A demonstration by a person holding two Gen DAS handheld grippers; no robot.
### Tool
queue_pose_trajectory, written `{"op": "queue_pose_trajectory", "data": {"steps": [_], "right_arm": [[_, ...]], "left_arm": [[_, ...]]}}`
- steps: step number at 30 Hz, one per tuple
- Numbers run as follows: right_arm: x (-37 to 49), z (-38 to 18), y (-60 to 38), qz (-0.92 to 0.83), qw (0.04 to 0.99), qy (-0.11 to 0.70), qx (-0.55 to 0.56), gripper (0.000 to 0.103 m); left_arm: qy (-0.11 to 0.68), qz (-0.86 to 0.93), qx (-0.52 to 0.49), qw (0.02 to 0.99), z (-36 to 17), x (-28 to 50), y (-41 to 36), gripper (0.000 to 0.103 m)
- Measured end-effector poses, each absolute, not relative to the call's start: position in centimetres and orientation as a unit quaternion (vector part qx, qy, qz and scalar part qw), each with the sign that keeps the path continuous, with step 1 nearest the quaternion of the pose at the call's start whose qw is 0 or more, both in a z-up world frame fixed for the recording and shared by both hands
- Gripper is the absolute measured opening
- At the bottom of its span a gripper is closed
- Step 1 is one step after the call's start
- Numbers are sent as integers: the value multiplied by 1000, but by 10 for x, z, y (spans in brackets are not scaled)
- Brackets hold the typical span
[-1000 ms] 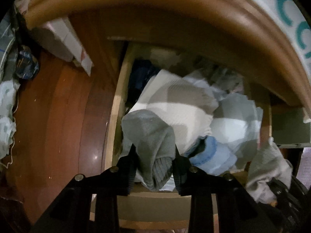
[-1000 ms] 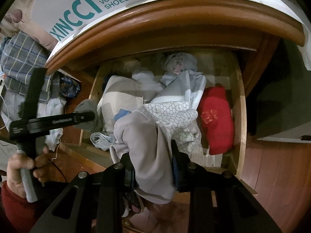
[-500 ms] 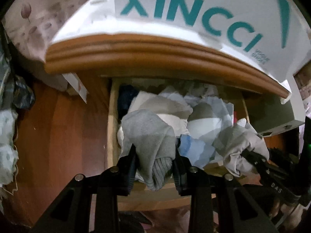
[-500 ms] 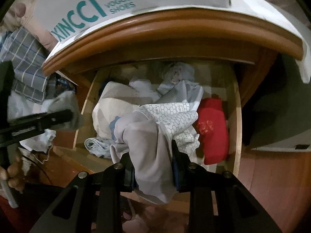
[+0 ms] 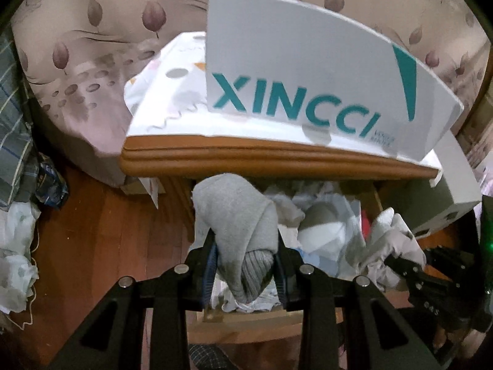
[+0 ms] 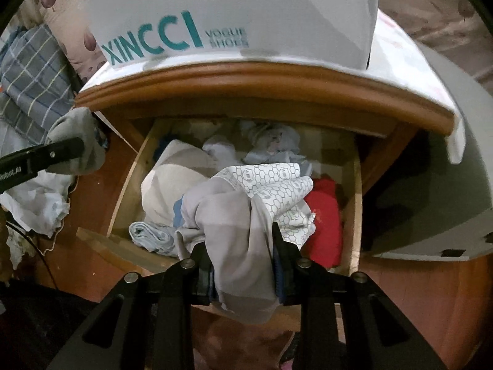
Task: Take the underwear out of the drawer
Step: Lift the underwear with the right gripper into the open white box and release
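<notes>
Two grippers, one garment each. Left gripper [image 5: 245, 262] clenched on grey underwear [image 5: 237, 219], held up in front of the drawer [image 6: 123, 197]. Right gripper [image 6: 243, 265] clenched on pale grey-lilac underwear [image 6: 234, 225], over the drawer front. One open drawer with a heap of clothes, including one red item [image 6: 323, 215]. One shoebox [image 5: 308, 71] on top.
</notes>
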State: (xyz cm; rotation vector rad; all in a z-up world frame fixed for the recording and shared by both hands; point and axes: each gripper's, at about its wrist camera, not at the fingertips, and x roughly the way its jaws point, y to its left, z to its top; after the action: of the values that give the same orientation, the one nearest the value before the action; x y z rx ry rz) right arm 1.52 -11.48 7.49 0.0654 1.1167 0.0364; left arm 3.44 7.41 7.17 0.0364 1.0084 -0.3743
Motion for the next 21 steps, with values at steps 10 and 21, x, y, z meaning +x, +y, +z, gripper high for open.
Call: {"op": "queue_pose_trajectory", "data": {"steps": [10,21], "right_arm": [[-1,156,-104,35,866,499,21,25],[5,280,-98,31,918,395,-18,25]], "left_arm": [[470,-150,-14,870,82,38,94,32],[459,-123,-19,880,86,40,106,32]]}}
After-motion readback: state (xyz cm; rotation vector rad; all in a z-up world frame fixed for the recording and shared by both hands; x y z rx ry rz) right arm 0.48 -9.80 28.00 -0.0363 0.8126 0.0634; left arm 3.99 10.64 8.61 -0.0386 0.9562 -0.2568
